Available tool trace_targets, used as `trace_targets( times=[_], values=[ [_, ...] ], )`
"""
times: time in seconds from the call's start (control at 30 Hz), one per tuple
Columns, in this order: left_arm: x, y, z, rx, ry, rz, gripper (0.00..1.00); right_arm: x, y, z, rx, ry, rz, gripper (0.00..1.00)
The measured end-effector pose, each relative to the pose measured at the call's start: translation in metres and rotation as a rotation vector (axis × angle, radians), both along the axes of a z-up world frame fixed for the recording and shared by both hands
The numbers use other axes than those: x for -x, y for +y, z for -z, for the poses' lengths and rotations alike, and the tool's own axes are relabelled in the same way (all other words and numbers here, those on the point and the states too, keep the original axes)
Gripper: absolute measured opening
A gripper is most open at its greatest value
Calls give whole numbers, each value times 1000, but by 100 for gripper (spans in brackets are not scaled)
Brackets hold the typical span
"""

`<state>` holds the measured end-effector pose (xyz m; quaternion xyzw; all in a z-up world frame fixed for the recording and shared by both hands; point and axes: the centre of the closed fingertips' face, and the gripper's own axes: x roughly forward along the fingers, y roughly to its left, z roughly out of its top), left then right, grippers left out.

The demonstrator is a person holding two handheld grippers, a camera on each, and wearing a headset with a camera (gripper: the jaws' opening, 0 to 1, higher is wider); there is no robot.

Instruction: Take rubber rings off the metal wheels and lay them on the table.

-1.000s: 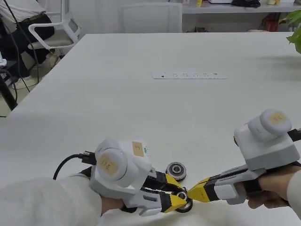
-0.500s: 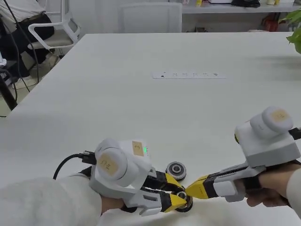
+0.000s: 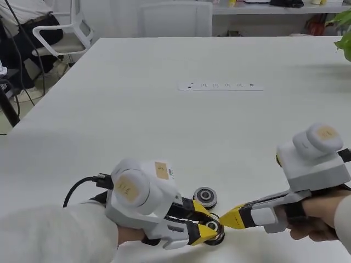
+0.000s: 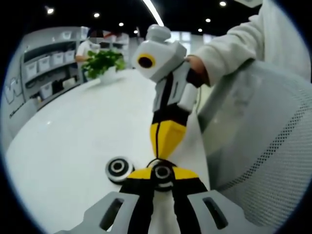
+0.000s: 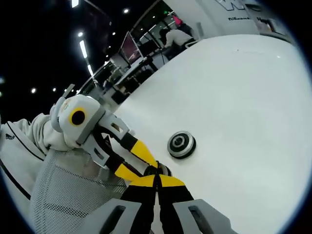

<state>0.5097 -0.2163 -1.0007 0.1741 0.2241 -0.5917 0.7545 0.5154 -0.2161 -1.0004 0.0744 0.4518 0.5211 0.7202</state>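
Observation:
A small metal wheel with a black rubber ring sits near the table's front edge, clamped between the yellow tips of my left gripper. In the left gripper view that wheel lies flat between the jaws. My right gripper comes in from the right, its tips pressed together at the wheel's rim, apparently pinching the ring. In the right gripper view its jaws are shut right at the wheel. A second wheel with its ring on lies flat just beyond.
The white table stretches away with a flush socket strip in its middle. A black cable trails from the left gripper. Chairs stand at the far edge, and a green plant at the far right.
The right gripper's tips have shifted slightly up against the held wheel. The left gripper and both wheels stay put.

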Motion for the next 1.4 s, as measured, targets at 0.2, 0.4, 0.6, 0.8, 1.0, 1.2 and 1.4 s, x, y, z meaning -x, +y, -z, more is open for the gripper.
trace_targets(
  times=[0.2, 0.4, 0.6, 0.8, 1.0, 1.2, 1.4],
  values=[
    [0, 2, 0, -57, -33, 33, 15, 2, -1, 4, 19, 0, -7, 0],
    [-3, 2, -14, -41, -61, 37, 21, 2, -2, 5, 21, 1, -8, 0],
    [0, 2, -38, -7, -76, 49, 39, 3, -1, 4, 18, 2, -7, 0],
    [7, 1, -54, -11, -80, 71, 48, 3, 1, 3, 12, 0, -10, 0],
    [13, 5, -74, -23, -82, 93, 64, 3, 2, 1, 8, -6, -13, 0],
    [11, 23, -101, 2, -106, 33, 71, 4, 4, -3, -4, -7, -18, 0],
    [12, 51, -117, -3, -149, -54, 79, 4, 5, -3, 9, -30, -36, 0]
  ],
)
